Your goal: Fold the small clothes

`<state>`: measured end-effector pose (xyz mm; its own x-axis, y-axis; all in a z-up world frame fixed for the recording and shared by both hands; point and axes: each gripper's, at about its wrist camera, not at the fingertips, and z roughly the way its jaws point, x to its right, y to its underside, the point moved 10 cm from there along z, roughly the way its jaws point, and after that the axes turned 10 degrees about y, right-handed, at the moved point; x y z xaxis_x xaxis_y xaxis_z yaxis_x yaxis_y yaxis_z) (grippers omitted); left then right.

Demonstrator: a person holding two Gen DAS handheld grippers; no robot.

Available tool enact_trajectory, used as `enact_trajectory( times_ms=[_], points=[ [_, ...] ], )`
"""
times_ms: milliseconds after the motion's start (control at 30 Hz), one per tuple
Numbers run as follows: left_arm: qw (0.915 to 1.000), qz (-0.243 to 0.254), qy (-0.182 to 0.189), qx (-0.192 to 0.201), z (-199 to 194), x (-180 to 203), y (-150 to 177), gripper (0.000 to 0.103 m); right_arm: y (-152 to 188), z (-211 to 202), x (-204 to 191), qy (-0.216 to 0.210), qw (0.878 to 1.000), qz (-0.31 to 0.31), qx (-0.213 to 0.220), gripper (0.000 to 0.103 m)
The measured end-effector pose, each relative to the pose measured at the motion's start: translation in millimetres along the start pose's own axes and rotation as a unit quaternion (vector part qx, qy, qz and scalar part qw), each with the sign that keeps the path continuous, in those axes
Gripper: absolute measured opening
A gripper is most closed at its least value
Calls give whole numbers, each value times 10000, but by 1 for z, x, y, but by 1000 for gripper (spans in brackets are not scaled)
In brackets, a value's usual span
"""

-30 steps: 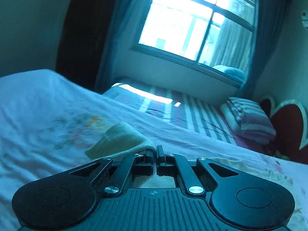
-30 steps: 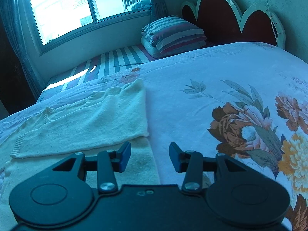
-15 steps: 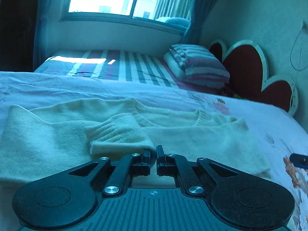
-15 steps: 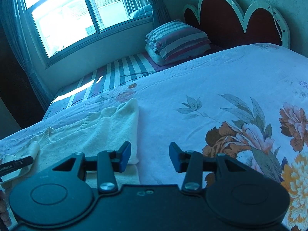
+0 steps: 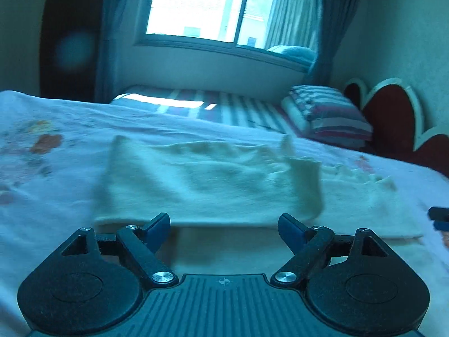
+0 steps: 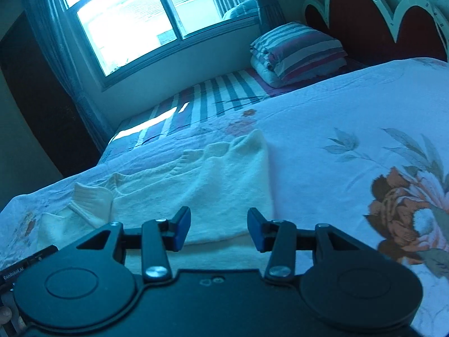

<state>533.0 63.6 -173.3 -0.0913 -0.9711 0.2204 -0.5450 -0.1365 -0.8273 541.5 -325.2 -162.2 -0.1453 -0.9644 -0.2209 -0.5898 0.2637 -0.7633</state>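
A small cream knit sweater (image 5: 213, 185) lies flat on the floral bedspread (image 5: 42, 168), with both sleeves folded across its body. My left gripper (image 5: 224, 227) is open and empty, just above the sweater's near edge. In the right wrist view the same sweater (image 6: 202, 188) lies ahead, its ribbed cuff (image 6: 92, 199) resting at the left. My right gripper (image 6: 219, 229) is open and empty over the sweater's near right part. The tip of the right gripper shows in the left wrist view (image 5: 439, 216) at the right edge.
A folded striped quilt (image 6: 297, 53) and a striped sheet (image 6: 224, 95) lie at the far side under the window (image 6: 151, 14). A red scalloped headboard (image 6: 373, 16) stands at the right. The bedspread (image 6: 350, 151) extends to the right of the sweater.
My left gripper carried the sleeve cuff across the sweater, then opened and let it go. It has backed off. My right gripper stayed open and shifted slightly toward the sweater.
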Motion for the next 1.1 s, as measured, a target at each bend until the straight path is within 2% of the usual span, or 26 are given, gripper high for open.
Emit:
enact_trajectory(
  times_ms=[33,100,200,267,333,400,500,567,600,633,667,700,867,1100],
  points=[
    [9997,-5,-204,-98,-1,-18,4,84,2,4,-18,-125,9998,-121,-22,45],
    [9987,-183,-383,-271,-3,-46,12,75,6,11,-51,-355,9986,-387,-80,45],
    [9977,-232,-482,-422,2,-70,19,75,16,22,-106,-702,9932,-912,-159,45],
    [9981,-206,-421,-397,0,-72,19,75,23,29,-139,-776,9874,-1371,-128,49],
    [9981,-258,-432,-357,0,-73,17,75,27,34,-166,-804,9817,-1726,-15,65],
    [9977,-393,-449,-308,2,-77,14,75,28,38,-185,-711,9774,-1987,138,65],
    [9976,-424,-424,-344,7,-79,13,75,28,48,-205,-601,9698,-2352,236,57],
    [9979,-314,-418,-389,9,-76,13,75,28,56,-210,-449,9654,-2555,253,48],
    [9979,-288,-417,-397,9,-75,13,75,28,63,-210,-356,9624,-2685,219,37],
    [9980,-251,-425,-407,9,-75,13,75,28,67,-208,-307,9614,-2728,186,20],
    [9980,-239,-418,-411,10,-74,13,75,26,69,-204,-269,9632,-2671,159,10],
    [9980,-253,-409,-399,10,-74,12,75,21,69,-198,-247,9682,-2487,130,6],
    [9989,-304,-256,-246,9,-67,4,75,-8,52,-154,-167,9874,-1538,338,6],
    [9992,-139,-159,-339,27,-48,2,75,-27,42,-99,137,9927,-1091,493,6]
  ],
)
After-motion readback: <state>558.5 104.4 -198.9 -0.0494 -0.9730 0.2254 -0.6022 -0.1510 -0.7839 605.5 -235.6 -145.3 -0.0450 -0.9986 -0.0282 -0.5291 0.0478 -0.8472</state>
